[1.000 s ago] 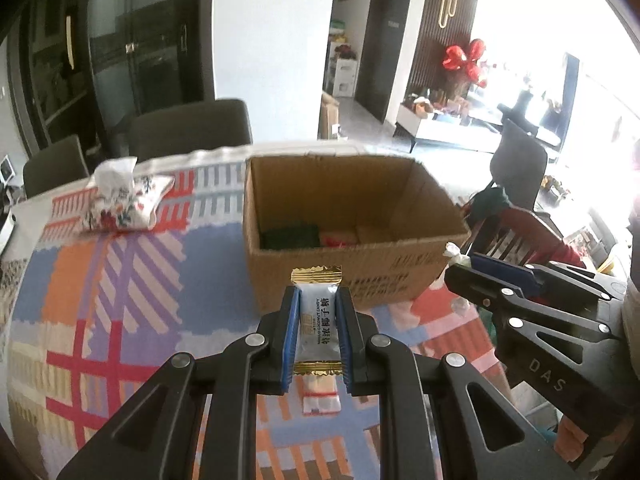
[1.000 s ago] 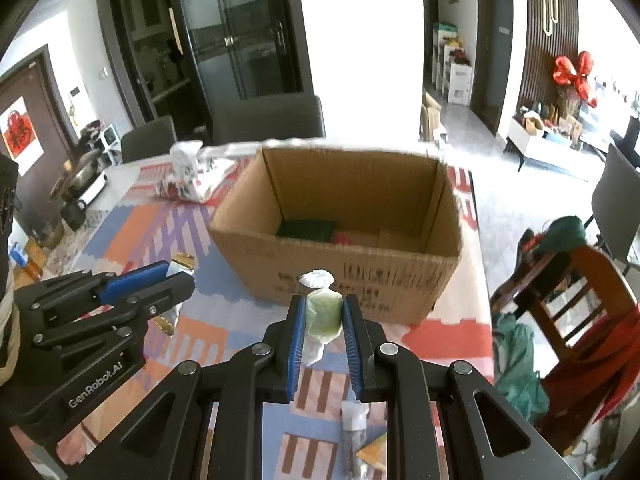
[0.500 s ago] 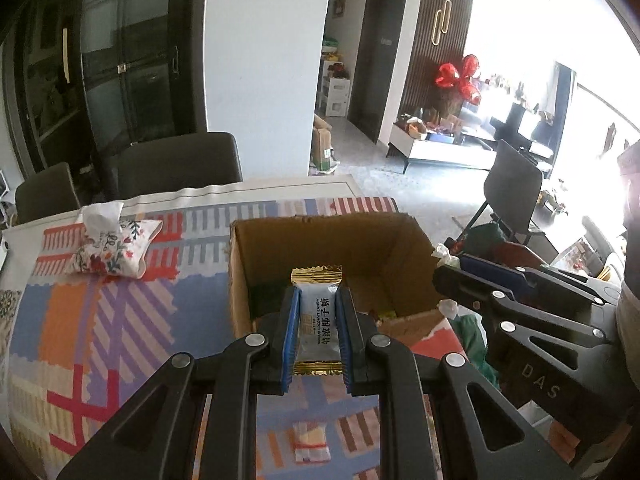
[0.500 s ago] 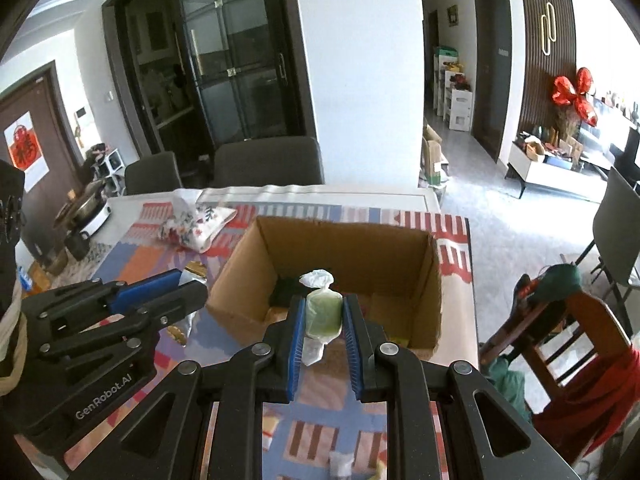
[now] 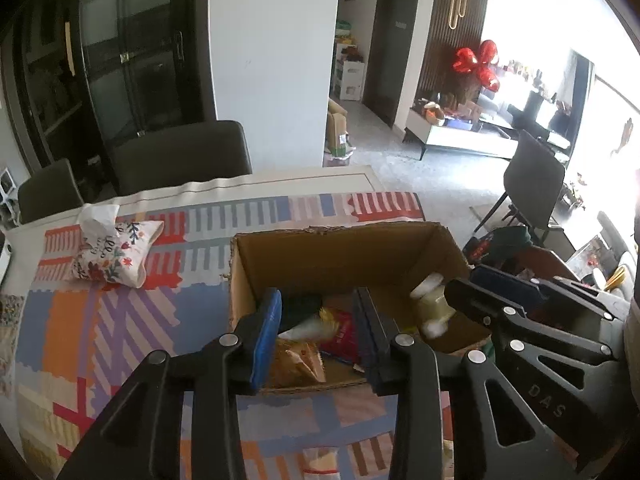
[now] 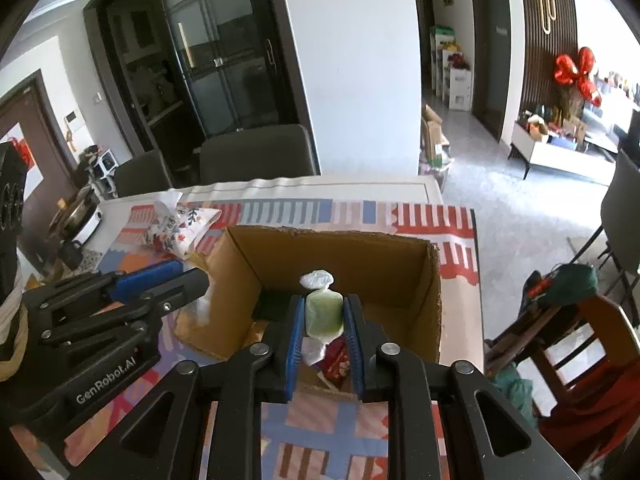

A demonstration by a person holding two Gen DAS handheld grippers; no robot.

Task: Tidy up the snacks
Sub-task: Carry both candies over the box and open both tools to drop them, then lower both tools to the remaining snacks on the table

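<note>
An open cardboard box [image 5: 344,248] stands on the patterned tablecloth; it also shows in the right wrist view [image 6: 336,252]. My left gripper [image 5: 318,316] is open and empty above the box's near side. Below it in the box lie a white-and-gold snack packet [image 5: 308,328], a red packet [image 5: 340,336] and a tan packet [image 5: 296,364]. My right gripper [image 6: 324,320] is shut on a green wrapped candy [image 6: 323,314] and holds it over the box. The candy also shows in the left wrist view [image 5: 434,304].
A floral tissue pouch [image 5: 112,252] lies on the cloth at the far left. Loose snack packets [image 5: 320,464] lie on the cloth near the front edge. Dark chairs [image 5: 180,156] stand behind the table. A wooden chair with clothes [image 6: 568,320] stands to the right.
Both grippers rose and moved forward over the box. My left gripper opened and the white-and-gold packet dropped into the box. The right gripper still holds the green candy.
</note>
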